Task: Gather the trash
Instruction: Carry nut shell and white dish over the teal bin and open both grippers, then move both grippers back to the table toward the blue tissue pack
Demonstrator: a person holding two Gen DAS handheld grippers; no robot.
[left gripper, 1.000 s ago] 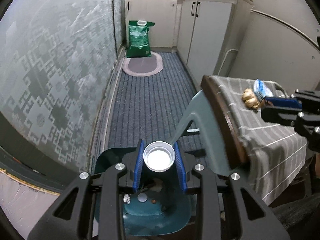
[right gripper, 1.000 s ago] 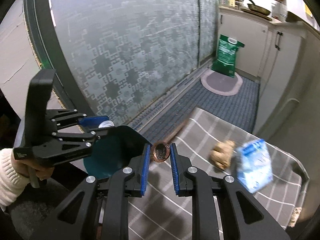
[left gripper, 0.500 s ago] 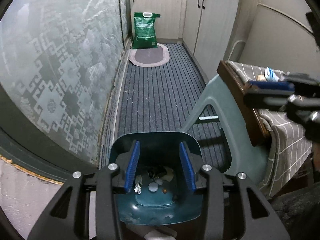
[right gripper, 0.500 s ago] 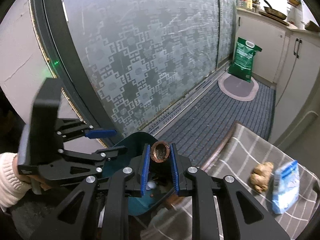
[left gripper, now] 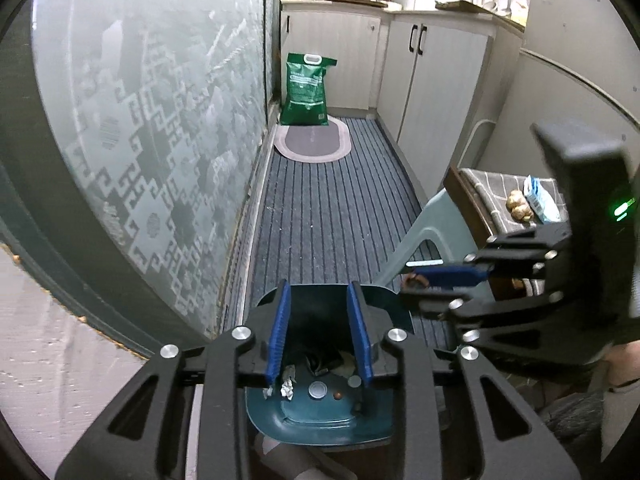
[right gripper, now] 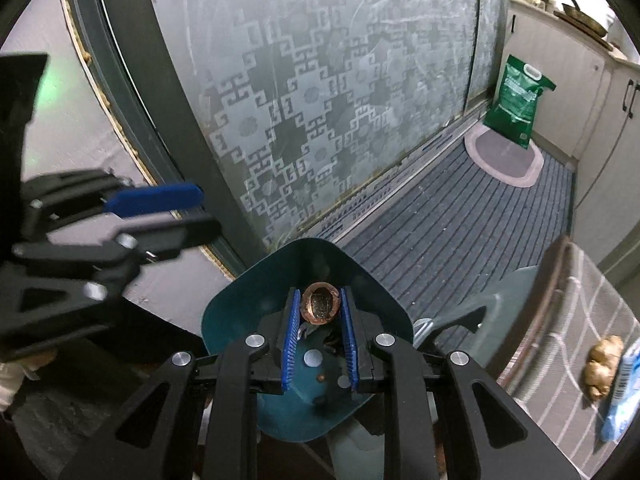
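Note:
A teal bin (right gripper: 236, 312) stands on the floor below both grippers. My right gripper (right gripper: 320, 294) is shut on a brown round shell (right gripper: 320, 309) and holds it over the bin's mouth. In the left wrist view the same gripper (left gripper: 406, 282) comes in from the right with the shell (left gripper: 414, 279) at its tip. My left gripper (left gripper: 318, 286) hangs over the bin (left gripper: 320, 426) with its jaws closing and nothing between them. It also shows at the left of the right wrist view (right gripper: 208, 212). A white cap (left gripper: 318, 390) and crumpled foil (left gripper: 287, 380) lie in the bin.
A small table with a grey striped cloth (right gripper: 576, 364) stands to the right, with a ginger root (right gripper: 602, 368) and a blue-white packet (right gripper: 622, 384) on it. A frosted glass door (left gripper: 152, 160) lines the left. A green sack (left gripper: 306, 90) stands far off by the cupboards.
My left gripper let a white cap fall into the bin, opened wide, then narrowed. My right gripper carried the brown shell from over the table to above the bin.

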